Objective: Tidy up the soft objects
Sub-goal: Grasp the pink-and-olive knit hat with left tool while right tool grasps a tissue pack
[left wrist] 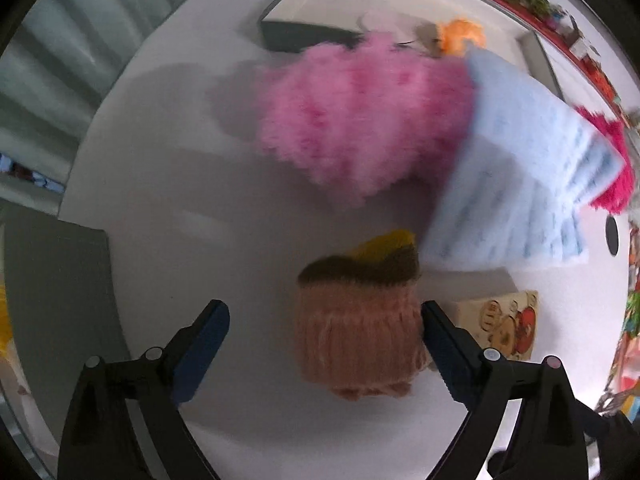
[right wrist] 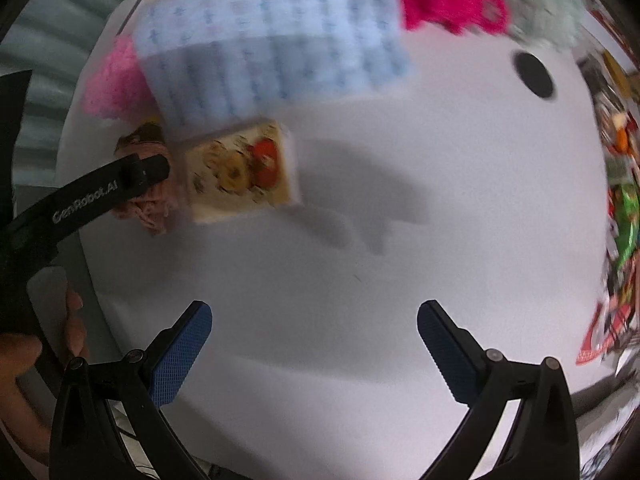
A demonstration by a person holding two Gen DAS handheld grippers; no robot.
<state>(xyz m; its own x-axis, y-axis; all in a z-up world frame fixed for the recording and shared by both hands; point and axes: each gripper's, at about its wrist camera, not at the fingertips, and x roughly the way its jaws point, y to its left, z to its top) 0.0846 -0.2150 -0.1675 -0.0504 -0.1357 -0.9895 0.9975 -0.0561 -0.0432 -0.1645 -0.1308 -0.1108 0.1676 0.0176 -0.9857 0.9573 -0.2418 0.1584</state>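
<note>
A peach knitted hat (left wrist: 356, 336) with a brown band and a yellow top lies on the white table (left wrist: 180, 200). My left gripper (left wrist: 324, 306) points down over it, open wide; the hat sits between the fingers, close against the right one and well apart from the left one. Behind it lie a fluffy pink piece (left wrist: 360, 120), a light blue knitted cloth (left wrist: 532, 168), a magenta fluffy piece (left wrist: 612, 160) and something orange (left wrist: 460, 36). My right gripper (right wrist: 314, 305) hangs open over bare table (right wrist: 400, 240), nothing between its fingers. The right wrist view also shows the blue cloth (right wrist: 272, 40) and the hat (right wrist: 152, 208).
A small box with a fruit picture (right wrist: 240, 172) lies just right of the hat. A dark grey tray (left wrist: 304, 32) stands at the back. The table has a black round hole (right wrist: 534, 76). Colourful clutter (right wrist: 624, 232) lines the right side. A person's hand (right wrist: 24, 360) holds the left gripper.
</note>
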